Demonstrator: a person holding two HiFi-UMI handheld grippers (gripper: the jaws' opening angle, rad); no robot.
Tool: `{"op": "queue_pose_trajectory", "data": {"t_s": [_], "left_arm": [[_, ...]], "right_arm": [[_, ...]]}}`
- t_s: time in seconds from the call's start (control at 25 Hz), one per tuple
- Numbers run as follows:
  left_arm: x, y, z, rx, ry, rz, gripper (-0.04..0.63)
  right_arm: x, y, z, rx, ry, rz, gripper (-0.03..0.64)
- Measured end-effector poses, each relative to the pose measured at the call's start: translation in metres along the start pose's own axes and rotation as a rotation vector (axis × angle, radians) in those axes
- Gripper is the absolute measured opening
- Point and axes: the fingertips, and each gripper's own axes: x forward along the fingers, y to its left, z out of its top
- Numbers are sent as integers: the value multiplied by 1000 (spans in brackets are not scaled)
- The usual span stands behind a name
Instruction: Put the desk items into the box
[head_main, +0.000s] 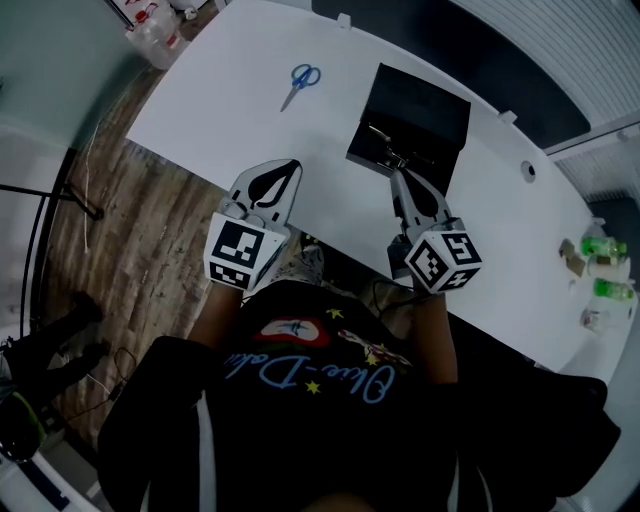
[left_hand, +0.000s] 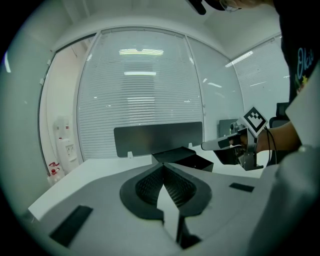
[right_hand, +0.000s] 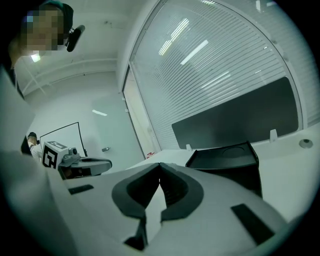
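A pair of blue-handled scissors lies on the white desk, far left of the black box. The box stands open, and small metallic items lie in its near corner. My left gripper hovers over the desk's near edge, shut and empty, its tips meeting. My right gripper is shut too, with nothing in it, and its tip is just short of the box's near side. The box shows right of the closed tips in the right gripper view. Each gripper sees the other: the right gripper and the left gripper.
Clear bottles stand at the desk's far left corner, and green-capped bottles at its right end. A cable hole sits right of the box. A dark partition panel runs along the desk's far edge. Wooden floor lies to the left.
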Motion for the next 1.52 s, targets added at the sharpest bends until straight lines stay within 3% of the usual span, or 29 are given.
{"op": "queue_pose_trajectory", "data": {"t_s": [0.32, 0.56, 1.52], "left_arm": [[-21, -1, -3, -6, -33, 23, 8], [-19, 9, 6, 6, -66, -3, 8], [-58, 131, -2, 13, -79, -8, 8]], "right_arm": [[-10, 15, 2, -38, -13, 8, 9], [-7, 19, 11, -60, -26, -27, 9], [88, 93, 16, -34, -47, -82, 9]]}}
